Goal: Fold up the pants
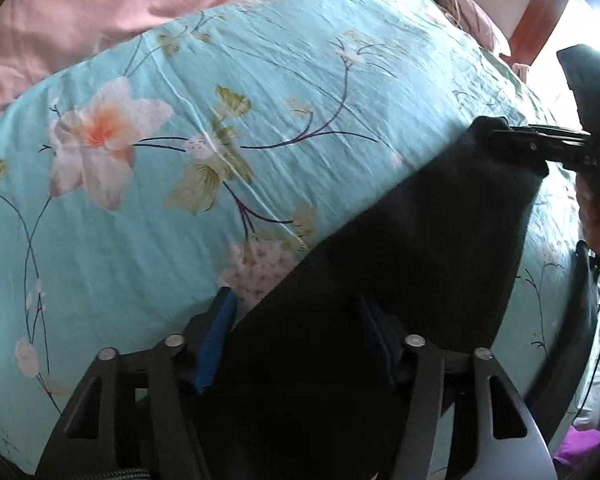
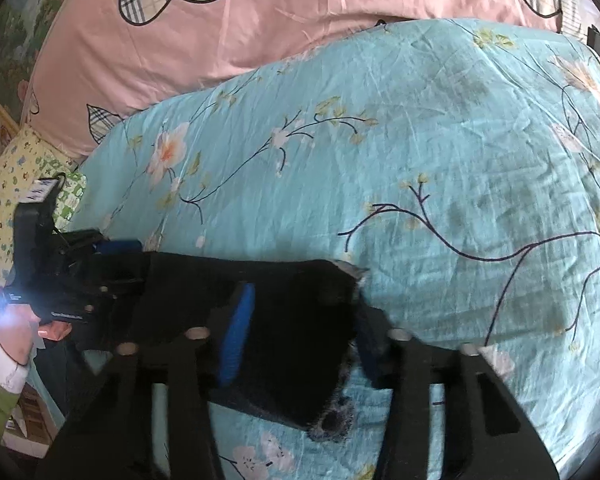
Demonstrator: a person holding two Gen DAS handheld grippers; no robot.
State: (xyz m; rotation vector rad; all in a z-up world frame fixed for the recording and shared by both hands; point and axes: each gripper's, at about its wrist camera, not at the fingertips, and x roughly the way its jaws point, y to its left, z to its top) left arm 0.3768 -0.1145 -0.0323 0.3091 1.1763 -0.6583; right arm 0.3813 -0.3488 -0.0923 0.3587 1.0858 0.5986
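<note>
Black pants [image 1: 400,240] lie on the teal floral bedspread [image 1: 260,80] as a dark band running from the lower middle to the right. My left gripper [image 1: 296,340] points down at one end of them. Its blue pads [image 1: 214,344] stand apart with the cloth lying between them, not pinched. My right gripper [image 1: 520,148] comes in from the right and is shut on the far corner, which stands slightly raised. In the right wrist view the pants [image 2: 300,320] fill the gap between the right gripper's [image 2: 304,340] pads, and the left gripper [image 2: 100,264] straddles the opposite end.
A pink quilt with plaid shapes [image 2: 260,20] lies bunched along the bedspread's far side. A yellow patterned pillow [image 2: 16,184] sits at the left. A hand [image 1: 596,216] holds the right gripper's handle. The bedspread [image 2: 460,140] stretches wide and flat to the right of the pants.
</note>
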